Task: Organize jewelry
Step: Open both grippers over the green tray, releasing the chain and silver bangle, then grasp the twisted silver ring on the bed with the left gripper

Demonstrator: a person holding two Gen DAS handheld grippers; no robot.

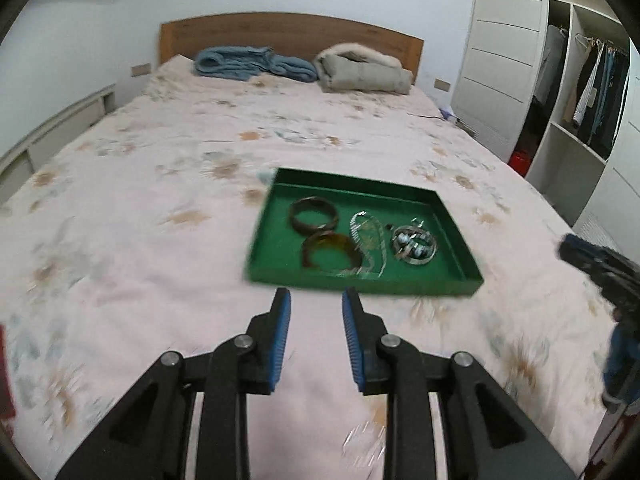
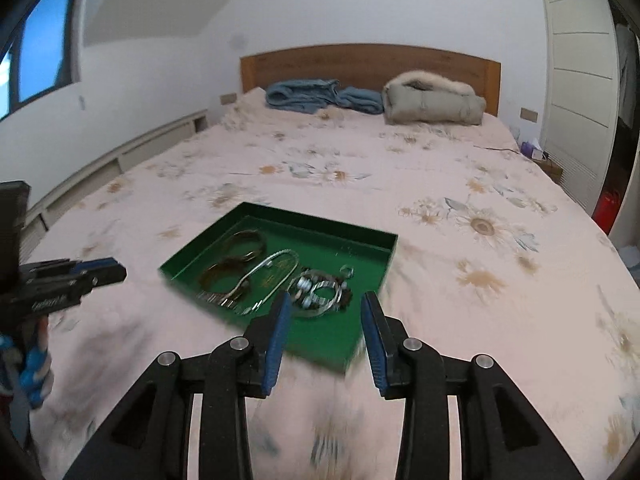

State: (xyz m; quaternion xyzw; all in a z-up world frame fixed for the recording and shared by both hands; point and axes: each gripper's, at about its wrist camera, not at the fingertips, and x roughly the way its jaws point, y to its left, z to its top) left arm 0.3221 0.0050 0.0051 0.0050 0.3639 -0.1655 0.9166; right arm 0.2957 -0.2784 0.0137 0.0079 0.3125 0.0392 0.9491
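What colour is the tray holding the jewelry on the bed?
The tray is dark green, inside and out; it shows best in the left wrist view.

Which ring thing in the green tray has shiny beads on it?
The silver bangle at the tray's right end, seen from the left claw. The two brown bangles are plain.

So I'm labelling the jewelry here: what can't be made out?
- Silver pieces: tangled and small, left wrist view; count unclear.
- Tray near edge: motion-blurred, partly behind right hand-held gripper, right wrist view.
- Chain clasp: too small, both views.
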